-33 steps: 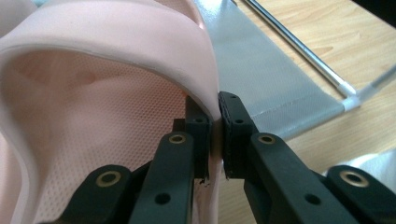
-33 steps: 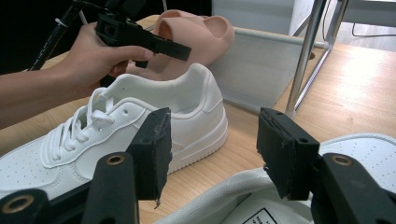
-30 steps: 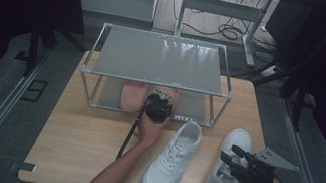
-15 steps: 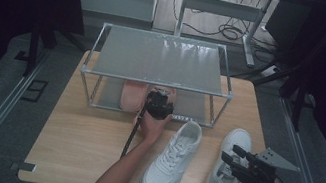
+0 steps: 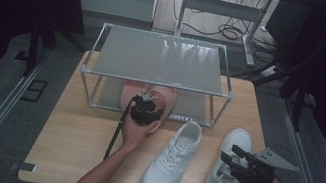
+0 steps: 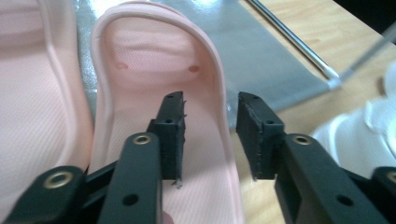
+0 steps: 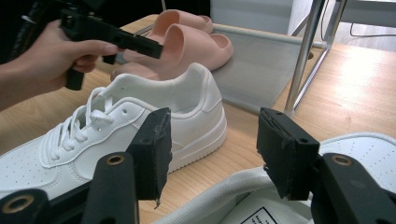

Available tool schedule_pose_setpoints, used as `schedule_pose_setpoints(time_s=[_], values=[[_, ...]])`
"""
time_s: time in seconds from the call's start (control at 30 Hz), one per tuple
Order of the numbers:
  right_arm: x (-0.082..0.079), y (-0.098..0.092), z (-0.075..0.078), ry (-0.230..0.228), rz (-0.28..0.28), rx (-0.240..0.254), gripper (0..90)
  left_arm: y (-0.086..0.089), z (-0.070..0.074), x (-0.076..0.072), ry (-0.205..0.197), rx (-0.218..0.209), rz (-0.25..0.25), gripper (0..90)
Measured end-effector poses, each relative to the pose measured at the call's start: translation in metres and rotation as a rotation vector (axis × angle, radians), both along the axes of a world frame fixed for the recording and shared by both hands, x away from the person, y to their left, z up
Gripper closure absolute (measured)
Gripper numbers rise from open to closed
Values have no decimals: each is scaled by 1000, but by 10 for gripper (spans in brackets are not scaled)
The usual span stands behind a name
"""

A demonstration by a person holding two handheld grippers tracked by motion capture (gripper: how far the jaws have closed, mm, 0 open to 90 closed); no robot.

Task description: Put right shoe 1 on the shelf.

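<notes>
With the pink slipper (image 6: 154, 140) lying on the rack's lower shelf (image 5: 110, 93), the left hand-held gripper (image 6: 212, 135), its jaws just opened astride the slipper's rim, should be withdrawn straight back, while the right hand-held gripper (image 7: 215, 149) is held open above the white sneaker (image 5: 228, 166).

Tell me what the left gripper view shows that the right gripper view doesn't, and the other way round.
Left gripper view: the pink slipper seen from inside, close up. The left gripper has just been opening its jaws, and they stand open astride the slipper's side rim.

Right gripper view: the white sneaker with its laces and heel, the second sneaker under the open right gripper, and the hand holding the left gripper.

Both: the two pink slippers, the rack with its lower shelf, and the wooden table.
</notes>
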State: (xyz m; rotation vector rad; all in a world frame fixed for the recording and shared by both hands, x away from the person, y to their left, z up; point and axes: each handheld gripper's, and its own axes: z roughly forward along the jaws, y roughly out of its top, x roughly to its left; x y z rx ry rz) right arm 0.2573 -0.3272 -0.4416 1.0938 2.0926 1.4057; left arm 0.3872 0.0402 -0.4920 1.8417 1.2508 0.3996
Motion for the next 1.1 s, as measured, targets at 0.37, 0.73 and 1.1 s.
schedule_pose_setpoints(time_s=[0.37, 0.73, 1.1], values=[[0, 2, -1, 3, 0, -8, 453, 32, 6, -37, -52, 45, -115, 857], [0, 3, -2, 6, 1, -13, 452, 56, -6, -62, -38, 84, -159, 900], [0, 4, -2, 6, 3, -17, 452, 58, -11, -68, -4, 123, -211, 900]])
